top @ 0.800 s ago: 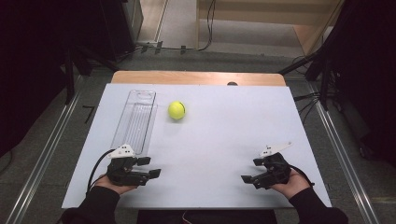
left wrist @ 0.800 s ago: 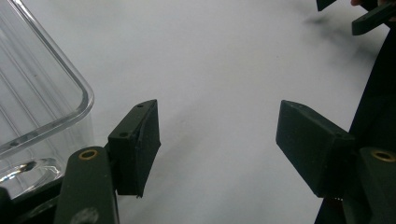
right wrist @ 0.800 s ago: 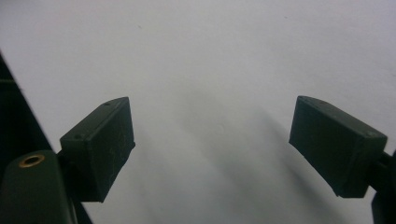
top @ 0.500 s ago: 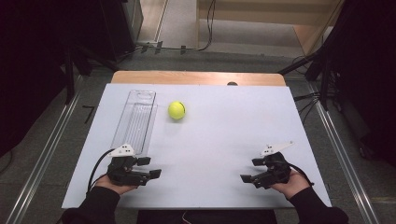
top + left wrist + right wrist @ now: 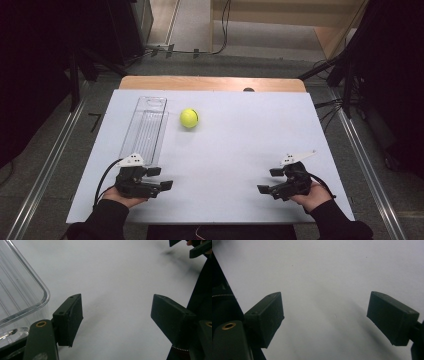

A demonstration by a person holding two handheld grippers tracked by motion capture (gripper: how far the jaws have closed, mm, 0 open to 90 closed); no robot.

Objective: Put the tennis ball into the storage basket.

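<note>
- Two grippers sit at the near edge of the counter [image 5: 240, 140] — the left gripper [image 5: 162, 178] at the near left, the right gripper [image 5: 266, 181] at the near right, each pointing inward toward the other.
- Nothing has shifted over the last moment: both hands rest where they were, and neither the ball nor the tray has moved.
- Left jaws stand apart with bare counter between them; nothing is held.
- Right jaws are likewise spread, with only white surface in the gap.
- The yellow tennis ball [image 5: 189, 118] lies toward the far side, left of centre, well apart from both grippers.
- The clear plastic tray [image 5: 145, 130] lies lengthwise just left of the ball, not touching it; its near end comes close to the left gripper, and its rounded corner [image 5: 22, 290] appears just beside that gripper's jaws.
- Judging by this stillness, the work has not begun — a reach to the ball looks like the likely opening move.
</note>
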